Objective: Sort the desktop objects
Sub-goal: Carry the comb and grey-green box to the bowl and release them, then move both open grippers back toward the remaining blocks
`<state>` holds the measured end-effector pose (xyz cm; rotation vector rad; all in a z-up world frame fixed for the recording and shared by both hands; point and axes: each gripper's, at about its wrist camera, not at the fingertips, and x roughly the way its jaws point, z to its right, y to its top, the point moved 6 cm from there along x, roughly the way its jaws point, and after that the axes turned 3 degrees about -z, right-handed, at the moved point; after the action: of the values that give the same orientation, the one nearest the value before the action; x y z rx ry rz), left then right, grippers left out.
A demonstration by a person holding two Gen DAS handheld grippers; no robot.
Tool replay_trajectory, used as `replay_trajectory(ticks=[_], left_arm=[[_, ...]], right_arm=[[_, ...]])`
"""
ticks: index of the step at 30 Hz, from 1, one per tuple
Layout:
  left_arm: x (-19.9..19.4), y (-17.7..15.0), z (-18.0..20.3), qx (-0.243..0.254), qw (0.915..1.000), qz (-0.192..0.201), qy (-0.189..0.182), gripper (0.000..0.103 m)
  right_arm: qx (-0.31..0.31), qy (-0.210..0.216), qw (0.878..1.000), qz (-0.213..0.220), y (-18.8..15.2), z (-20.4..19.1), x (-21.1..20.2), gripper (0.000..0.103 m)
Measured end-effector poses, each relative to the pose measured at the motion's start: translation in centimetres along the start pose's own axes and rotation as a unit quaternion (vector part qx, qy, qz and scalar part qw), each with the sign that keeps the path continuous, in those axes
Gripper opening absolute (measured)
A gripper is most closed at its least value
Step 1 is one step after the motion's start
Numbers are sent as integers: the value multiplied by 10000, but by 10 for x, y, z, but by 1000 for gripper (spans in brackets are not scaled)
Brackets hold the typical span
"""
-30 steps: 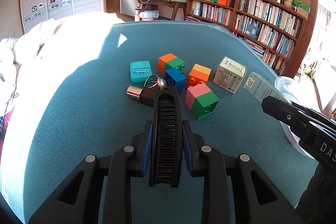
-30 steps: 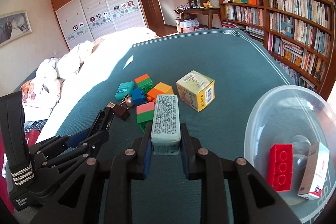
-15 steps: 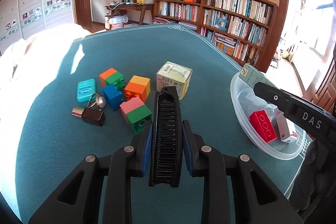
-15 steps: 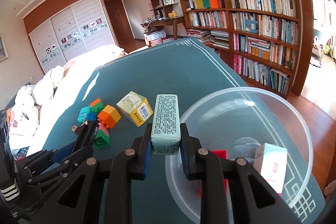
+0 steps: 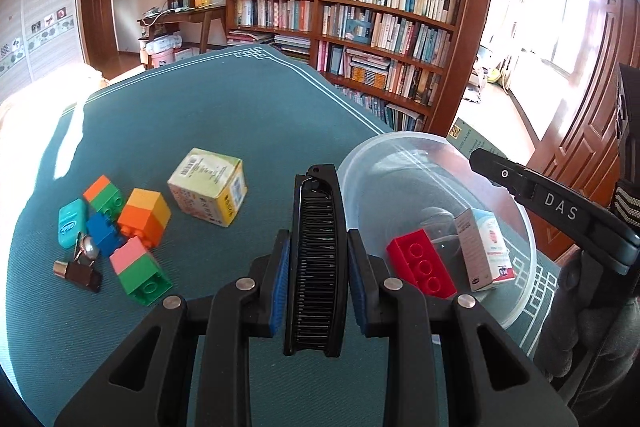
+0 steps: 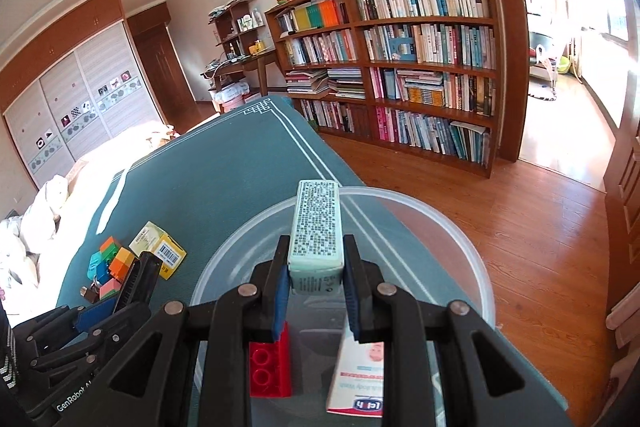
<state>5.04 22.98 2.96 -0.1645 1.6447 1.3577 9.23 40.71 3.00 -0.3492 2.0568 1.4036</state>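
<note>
My left gripper (image 5: 318, 251) is shut on a black folding comb (image 5: 316, 259) and holds it above the teal table, just left of the clear plastic bowl (image 5: 516, 203). My right gripper (image 6: 316, 279) is shut on a pale green box (image 6: 317, 227) and holds it over the bowl (image 6: 464, 247). In the bowl lie a red brick (image 5: 420, 267) and a small white carton (image 5: 484, 247). On the table to the left lie several coloured bricks (image 5: 144, 213), a yellow-white box (image 5: 208, 187), a teal floss case (image 5: 72, 223) and a dark key fob (image 5: 80, 273).
The bowl stands at the table's right edge (image 6: 320, 163), with wooden floor (image 6: 520, 227) beyond. A bookcase (image 5: 360, 27) stands behind the table. The right gripper's body (image 5: 560, 211) shows at the right of the left wrist view.
Both grippers have swung right with their loads. The right gripper with the green box has come over the bowl. The left gripper with the comb has moved from the bricks to beside the bowl.
</note>
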Motion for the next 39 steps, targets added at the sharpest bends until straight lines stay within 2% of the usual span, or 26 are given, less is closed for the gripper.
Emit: replay_trajectory(ticks=[6, 14, 17, 18, 19, 21, 30, 35, 36, 38, 39], left_arm=[[15, 16, 22, 86, 9991, -137, -399, 29], [31, 34, 46, 245, 9973, -228, -650, 29], [36, 39, 52, 130, 9948, -352, -948, 30], [39, 39, 54, 58, 9934, -430, -1065, 36], [41, 40, 54, -24, 9918, -503, -1172, 48], [42, 42, 53, -161, 9902, -494, -1296, 53], [33, 49, 22, -410, 9932, -292, -1047, 53], [25, 48, -12, -573, 9963, -254, -586, 53], [24, 47, -20, -619, 9965, -242, -506, 53], [19, 45, -35, -710, 9966, -200, -368, 53], [16, 43, -44, -748, 9966, -175, -296, 53]], right_arm=[[136, -113, 9998, -66, 2, 15, 6, 27], [153, -165, 9997, -135, 2, 24, 8, 27], [184, -248, 9994, -135, 3, 28, 6, 27], [219, -279, 9993, -112, 4, 30, 5, 29], [239, -315, 9992, -92, 4, 31, 5, 31], [253, -363, 9990, -60, 7, 34, 4, 33], [373, -310, 9987, -135, 8, 29, 5, 33], [315, -111, 9992, -211, 8, 5, 9, 33], [288, -76, 9993, -226, 8, -1, 11, 34], [260, 22, 9993, -279, 6, -13, 14, 44], [257, 90, 9992, -308, 5, -18, 16, 55]])
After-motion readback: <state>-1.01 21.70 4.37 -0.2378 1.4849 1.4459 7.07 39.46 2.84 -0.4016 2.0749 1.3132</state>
